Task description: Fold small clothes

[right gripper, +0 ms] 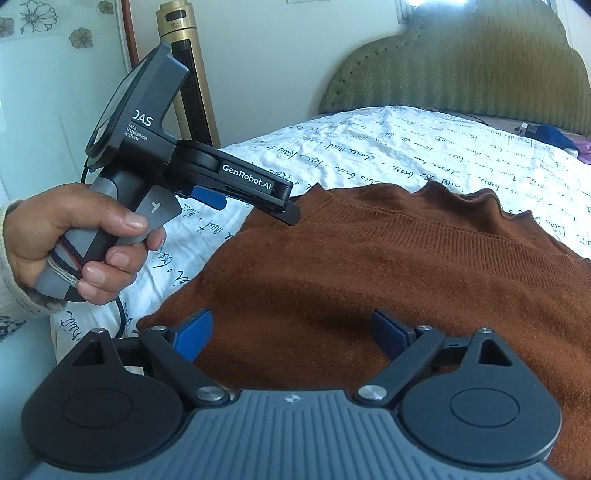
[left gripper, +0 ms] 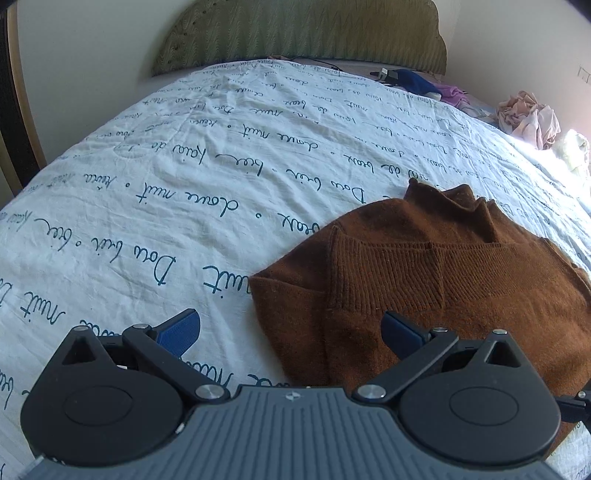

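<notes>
A brown knit sweater [left gripper: 443, 266] lies partly folded on the bed, its ribbed hem laid across the body and its collar towards the headboard. My left gripper [left gripper: 291, 332] is open and empty, hovering over the sweater's left edge: one blue pad is above the sheet, the other above the knit. In the right wrist view the sweater [right gripper: 369, 266] fills the middle. My right gripper [right gripper: 291, 332] stands open above its near part, holding nothing. A hand [right gripper: 74, 243] holds the left gripper [right gripper: 255, 208] over the sweater's far left corner.
The white bed cover [left gripper: 166, 184] with blue handwriting spreads left and ahead. A green padded headboard [left gripper: 295, 33] closes the far end. Loose clothes sit at the back right: a pink pile [left gripper: 528, 118], and blue cloth [left gripper: 417, 81]. A gold tower fan [right gripper: 188, 74] stands beside the bed.
</notes>
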### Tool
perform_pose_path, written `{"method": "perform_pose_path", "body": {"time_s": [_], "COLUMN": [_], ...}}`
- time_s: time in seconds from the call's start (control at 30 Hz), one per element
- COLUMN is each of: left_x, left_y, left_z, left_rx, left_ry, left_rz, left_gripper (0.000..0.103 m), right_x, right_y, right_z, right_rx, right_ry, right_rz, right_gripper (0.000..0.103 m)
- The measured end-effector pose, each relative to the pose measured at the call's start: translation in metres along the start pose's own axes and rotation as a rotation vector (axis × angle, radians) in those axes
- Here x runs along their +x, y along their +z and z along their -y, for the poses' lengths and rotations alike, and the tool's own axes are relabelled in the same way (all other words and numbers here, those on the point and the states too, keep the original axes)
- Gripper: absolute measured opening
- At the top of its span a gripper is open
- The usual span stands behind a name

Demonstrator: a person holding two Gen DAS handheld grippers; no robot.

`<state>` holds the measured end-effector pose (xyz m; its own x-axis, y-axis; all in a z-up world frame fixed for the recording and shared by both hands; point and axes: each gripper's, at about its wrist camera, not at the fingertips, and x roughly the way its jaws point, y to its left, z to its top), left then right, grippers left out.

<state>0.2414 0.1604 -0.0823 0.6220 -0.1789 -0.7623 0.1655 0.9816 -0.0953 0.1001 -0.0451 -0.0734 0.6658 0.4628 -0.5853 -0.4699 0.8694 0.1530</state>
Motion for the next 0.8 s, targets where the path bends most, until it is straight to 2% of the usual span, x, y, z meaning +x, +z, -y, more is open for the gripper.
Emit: {"method": "perform_pose_path", "body": {"time_s": [0.1,0.23,0.47,0.67,0.73,0.8], "left_x": [0.008,0.018,0.038,0.069,0.081,0.090], "left_y": [0.001,0.008,0.025,0.040,0.046,0.054], "left_z": [-0.016,-0.039,-0.057,-0.054,-0.049,-0.044], "left_rx": [-0.042,-0.091,-0.185,-0.277,-0.293,-0.281], "left_ry": [-0.144,-0.315,-0.533,-0.754,-0.791,-0.786], "left_rz": [-0.054,-0.103,-0.197,-0.313,-0.340,-0.337], "left_gripper": [0.103,0.103,0.103,0.103,0.103,0.103], "right_x": [0.000,-0.002,0.002,0.006,0.006,0.007], "right_y": [-0.003,-0.010,-0.018,-0.019,-0.018,-0.017], "right_z": [-0.013,-0.040,-0.073,-0.074,-0.070,-0.068], "right_rx": [-0.022,-0.117,-0.213,-0.186,-0.167,-0.153], "right_ry": [0.005,-0.012,-0.054,-0.084,-0.093,-0.109], "right_rz": [-0.003,0.016,0.025,0.018,0.020,0.021], "right_gripper": [0.093,0.093,0.093,0.093,0.093,0.093]}}
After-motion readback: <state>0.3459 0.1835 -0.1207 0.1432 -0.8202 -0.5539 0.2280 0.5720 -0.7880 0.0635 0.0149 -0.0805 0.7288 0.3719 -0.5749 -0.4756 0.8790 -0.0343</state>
